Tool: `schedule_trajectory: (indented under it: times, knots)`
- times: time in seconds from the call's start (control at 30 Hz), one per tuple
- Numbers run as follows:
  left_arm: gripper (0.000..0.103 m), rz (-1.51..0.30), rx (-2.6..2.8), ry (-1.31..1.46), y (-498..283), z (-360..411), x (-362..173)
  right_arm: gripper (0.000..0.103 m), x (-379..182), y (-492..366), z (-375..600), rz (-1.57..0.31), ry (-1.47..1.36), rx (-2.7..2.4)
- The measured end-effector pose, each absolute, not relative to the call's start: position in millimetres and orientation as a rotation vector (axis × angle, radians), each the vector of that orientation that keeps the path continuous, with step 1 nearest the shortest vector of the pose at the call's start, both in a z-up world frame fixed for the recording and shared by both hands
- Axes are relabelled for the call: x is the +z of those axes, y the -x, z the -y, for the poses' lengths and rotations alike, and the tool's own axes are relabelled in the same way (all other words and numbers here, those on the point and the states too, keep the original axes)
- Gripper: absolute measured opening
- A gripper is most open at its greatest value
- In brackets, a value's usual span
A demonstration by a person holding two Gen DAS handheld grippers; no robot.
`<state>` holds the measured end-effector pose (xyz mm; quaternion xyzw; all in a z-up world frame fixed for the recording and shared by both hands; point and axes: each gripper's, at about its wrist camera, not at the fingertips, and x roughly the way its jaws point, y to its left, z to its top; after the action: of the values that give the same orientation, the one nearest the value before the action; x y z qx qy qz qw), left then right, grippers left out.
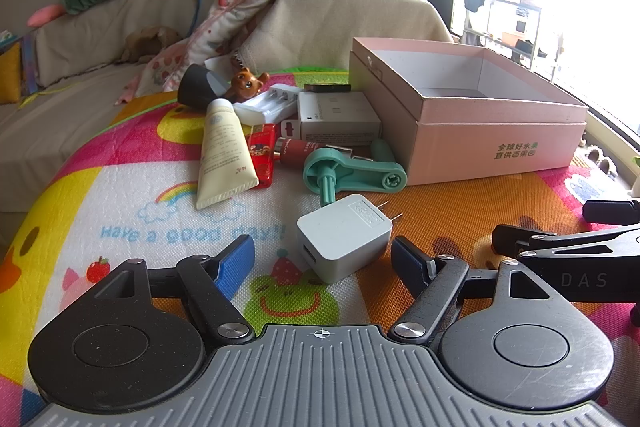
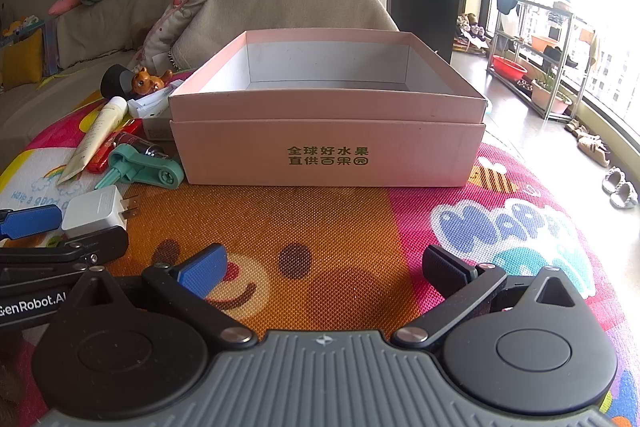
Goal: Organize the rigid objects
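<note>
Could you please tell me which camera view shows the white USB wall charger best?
The left wrist view: the white USB wall charger lies centred just ahead of the open left claw, with its USB port and prongs both visible. The right wrist view shows it small at the left edge, partly hidden by the left claw's fingers.

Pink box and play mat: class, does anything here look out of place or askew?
Yes. The pink box looks empty while the cream tube, teal tool and wall charger lie scattered on the mat outside it, at mixed angles.
</note>
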<state>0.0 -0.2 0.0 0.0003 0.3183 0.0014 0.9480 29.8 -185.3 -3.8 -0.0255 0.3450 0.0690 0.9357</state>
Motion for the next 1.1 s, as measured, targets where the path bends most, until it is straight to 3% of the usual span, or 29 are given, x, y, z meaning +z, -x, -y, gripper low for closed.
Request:
schedule_trajectory:
  times: [1.1]
  knots:
    - [0.081,-0.648,0.003,-0.002,-2.0,1.2,1.1,0.103,-2.7,-29.3,184.1,-0.705,0.055,0.141]
